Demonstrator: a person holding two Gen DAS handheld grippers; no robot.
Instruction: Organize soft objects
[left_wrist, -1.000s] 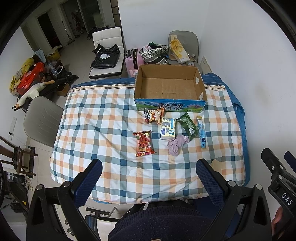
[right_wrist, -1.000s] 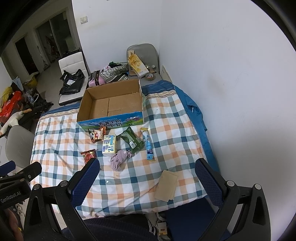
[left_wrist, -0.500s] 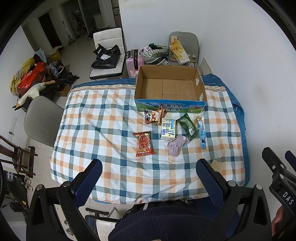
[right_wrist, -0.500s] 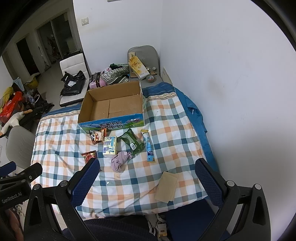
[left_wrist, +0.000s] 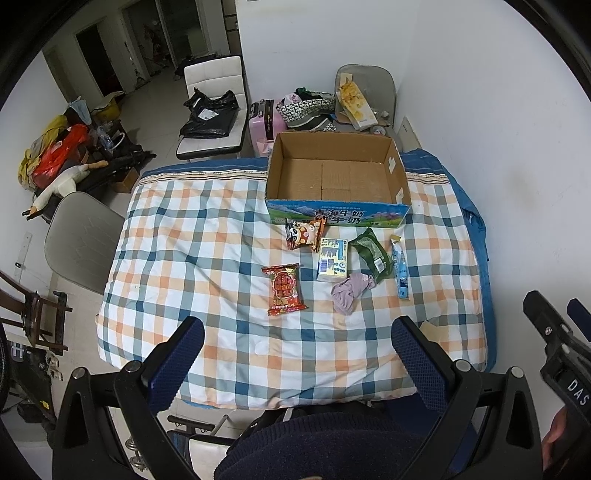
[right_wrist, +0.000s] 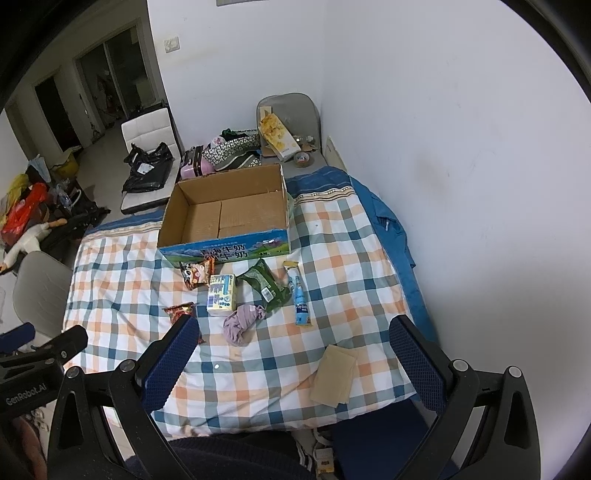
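Note:
An empty open cardboard box (left_wrist: 338, 177) (right_wrist: 225, 218) stands at the far side of the checked tablecloth. In front of it lie a panda snack bag (left_wrist: 304, 234), a milk carton (left_wrist: 332, 258) (right_wrist: 221, 295), a green pouch (left_wrist: 371, 253) (right_wrist: 264, 286), a blue tube (left_wrist: 400, 271) (right_wrist: 300, 297), a red snack bag (left_wrist: 283, 290) and a crumpled lilac cloth (left_wrist: 349, 293) (right_wrist: 242, 319). My left gripper (left_wrist: 295, 354) is open and empty, high above the near table edge. My right gripper (right_wrist: 291, 350) is open and empty, likewise high and back.
A tan paper envelope (right_wrist: 334, 376) lies near the front right corner of the table. A white wall runs along the right. Grey chairs (left_wrist: 79, 236) stand left of the table, and a cluttered chair and bags (left_wrist: 314, 110) stand behind the box.
Both views have shifted only slightly; the right view has drifted a little. Nothing on the table has moved and both grippers stay open.

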